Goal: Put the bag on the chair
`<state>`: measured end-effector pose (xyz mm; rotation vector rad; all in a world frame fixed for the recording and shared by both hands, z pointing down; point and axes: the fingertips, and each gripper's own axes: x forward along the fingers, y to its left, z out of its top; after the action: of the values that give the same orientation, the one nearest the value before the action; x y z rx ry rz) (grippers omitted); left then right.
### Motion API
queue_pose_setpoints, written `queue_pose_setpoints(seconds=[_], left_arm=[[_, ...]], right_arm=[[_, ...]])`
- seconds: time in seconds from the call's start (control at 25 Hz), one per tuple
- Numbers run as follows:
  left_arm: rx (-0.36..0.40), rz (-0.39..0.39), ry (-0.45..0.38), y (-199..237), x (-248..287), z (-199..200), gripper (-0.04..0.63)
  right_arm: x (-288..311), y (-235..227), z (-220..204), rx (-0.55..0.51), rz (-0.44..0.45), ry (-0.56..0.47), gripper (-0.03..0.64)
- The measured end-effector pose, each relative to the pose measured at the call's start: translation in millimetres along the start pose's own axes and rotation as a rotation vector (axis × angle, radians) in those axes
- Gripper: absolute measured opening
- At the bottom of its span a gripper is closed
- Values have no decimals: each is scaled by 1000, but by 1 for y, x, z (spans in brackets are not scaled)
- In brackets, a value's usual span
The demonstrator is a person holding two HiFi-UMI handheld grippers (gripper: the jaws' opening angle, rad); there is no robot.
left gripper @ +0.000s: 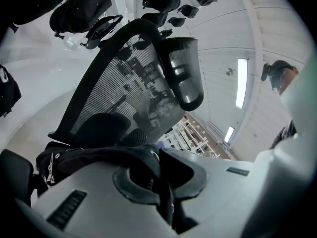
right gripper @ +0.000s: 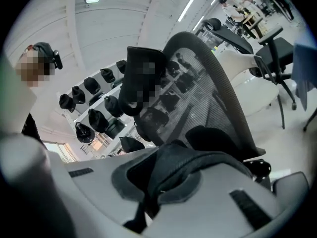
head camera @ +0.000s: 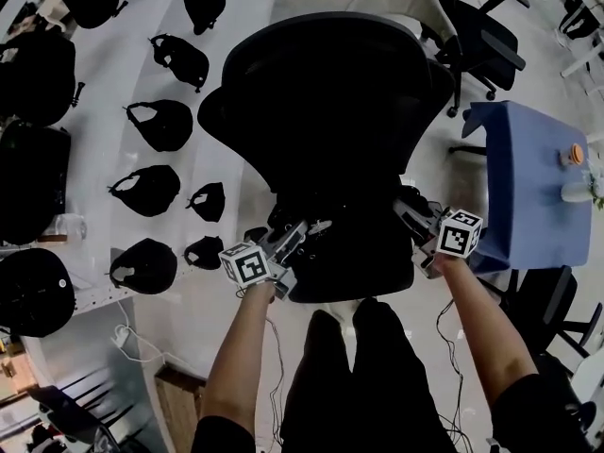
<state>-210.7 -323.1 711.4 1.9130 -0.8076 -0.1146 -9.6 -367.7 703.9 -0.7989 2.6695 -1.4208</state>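
Close before the chair [head camera: 330,92], left claw [left gripper: 161,182] and right claw [right gripper: 148,187] each clench the black bag [right gripper: 203,160]

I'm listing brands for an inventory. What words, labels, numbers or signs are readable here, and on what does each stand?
No readable text in any view.
Left marker cube: black-and-white square pattern, no letters.
Right marker cube: the same kind of pattern.
Chair, held bag, shelf bags: plain black, no print to be made out.
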Motion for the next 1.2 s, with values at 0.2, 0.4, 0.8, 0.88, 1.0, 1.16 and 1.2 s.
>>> queue_pose_setpoints(seconds=[0.2,0.4,0.8,0.88,1.0,1.16,1.2], left_arm=[[-39,28,-11,20,11,-5,25],[-38,64,28,40,19,-15,26],[-117,166,-3,80,14,-35,26],[-129,177,-26,87,13,-36,26],[-121,162,-40,90,14,-36,26],[-70,172,-13,98,22,-31,26],[-76,171,-13,100,25,-30,26]], right_arm=[[2,-18,-10,-5,-48,8,2],[5,-35,-22,8,-67,24,2],[23,-52,-42,-98,-65,109,3],[27,-53,-44,-127,-62,115,2],[34,-58,-45,-141,-55,112,3],[40,-67,-43,-150,-61,125,2],[41,-70,-47,-169,-68,146,3]])
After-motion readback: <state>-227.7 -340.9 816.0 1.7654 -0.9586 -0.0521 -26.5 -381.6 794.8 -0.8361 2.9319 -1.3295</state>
